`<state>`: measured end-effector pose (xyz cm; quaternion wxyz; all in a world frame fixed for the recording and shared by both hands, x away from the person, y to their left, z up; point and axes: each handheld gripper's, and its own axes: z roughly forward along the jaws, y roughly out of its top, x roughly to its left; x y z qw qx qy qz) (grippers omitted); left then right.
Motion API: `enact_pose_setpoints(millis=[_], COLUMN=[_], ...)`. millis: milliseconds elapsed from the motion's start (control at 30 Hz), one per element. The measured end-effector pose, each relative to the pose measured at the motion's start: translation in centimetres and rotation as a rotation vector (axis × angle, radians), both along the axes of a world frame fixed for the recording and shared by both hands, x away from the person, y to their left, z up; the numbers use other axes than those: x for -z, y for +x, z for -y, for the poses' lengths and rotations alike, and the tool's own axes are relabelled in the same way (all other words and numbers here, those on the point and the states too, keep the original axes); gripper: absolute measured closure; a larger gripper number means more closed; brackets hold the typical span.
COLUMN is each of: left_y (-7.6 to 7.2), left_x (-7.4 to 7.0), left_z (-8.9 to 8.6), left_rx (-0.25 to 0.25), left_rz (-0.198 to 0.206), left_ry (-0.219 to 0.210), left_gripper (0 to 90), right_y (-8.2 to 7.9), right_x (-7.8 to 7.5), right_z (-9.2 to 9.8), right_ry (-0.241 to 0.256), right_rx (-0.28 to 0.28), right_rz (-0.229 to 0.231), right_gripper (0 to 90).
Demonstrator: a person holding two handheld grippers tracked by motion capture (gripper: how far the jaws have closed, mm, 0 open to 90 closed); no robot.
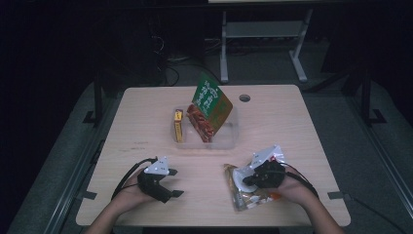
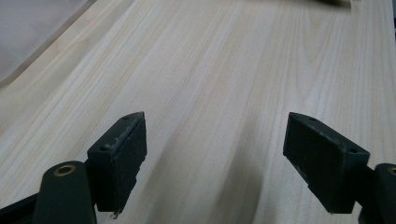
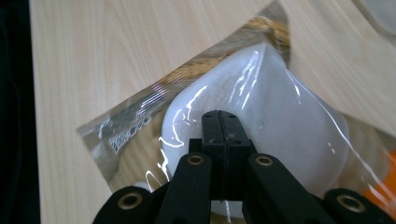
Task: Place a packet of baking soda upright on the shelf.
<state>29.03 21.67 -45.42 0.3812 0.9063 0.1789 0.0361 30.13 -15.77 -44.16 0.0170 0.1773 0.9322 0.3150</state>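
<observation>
From above, the right gripper (image 1: 249, 179) sits on a clear snack packet (image 1: 248, 192) at the near right of the wooden table (image 1: 146, 117), while the left gripper (image 1: 171, 183) rests well to its left over bare wood. Ahead of both grippers, toward the far edge, a clear plastic tray (image 1: 229, 139) holds a tilted green and red packet (image 1: 209, 107) and a thin yellow box (image 1: 178, 126). The right gripper view adds what the high view hides: its jaws are pressed together over the packet's white rounded contents (image 3: 280, 116), though whether film is pinched between them cannot be told. The left gripper view shows its jaws spread wide with nothing but wood grain between them.
</observation>
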Motion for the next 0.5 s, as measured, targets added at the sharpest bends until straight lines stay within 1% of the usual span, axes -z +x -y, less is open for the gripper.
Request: enact_pose_setpoints(millis=[100, 133, 167, 200, 267, 300, 333, 500], left_y=[-0.06, -0.06, -0.06, -0.10, -0.12, -0.11, -0.04, -0.05], left_x=[-0.04, -0.10, -0.10, -0.16, -0.16, -0.13, -0.14, -0.09], left_z=[0.02, -0.01, -0.01, -0.09, -0.13, -0.14, -0.19, -0.10], left_rx=[0.004, 0.006, 0.006, 0.007, 0.003, -0.001, 0.003, 0.010], left_rz=[0.002, 0.004, 0.004, 0.008, 0.004, 0.002, 0.004, 0.006], left_ry=[0.006, 0.010, 0.010, 0.009, 0.001, -0.002, 0.006, 0.012], left_gripper=[21.2, 21.2, 21.2, 21.2, 21.2, 21.2, 21.2, 21.3], right_y=[0.03, 0.04, 0.04, -0.03, 0.05, 0.13, 0.17, 0.36], right_x=[0.01, -0.05, -0.05, -0.39, -0.59, -0.57, -0.52, -0.27], right_z=[-0.75, -1.03, -1.03, -1.11, -0.91, -0.84, -0.81, -1.20], right_ry=[0.003, -0.003, -0.003, -0.019, -0.026, -0.035, -0.047, -0.049], right_rx=[-0.021, -0.034, -0.034, -0.030, -0.006, 0.000, 0.019, 0.006], right_rz=[-0.004, 0.009, 0.009, 0.034, 0.047, 0.064, 0.060, 0.063], right_gripper=[90.0, 90.0, 90.0, 90.0, 90.0, 90.0, 90.0, 90.0])
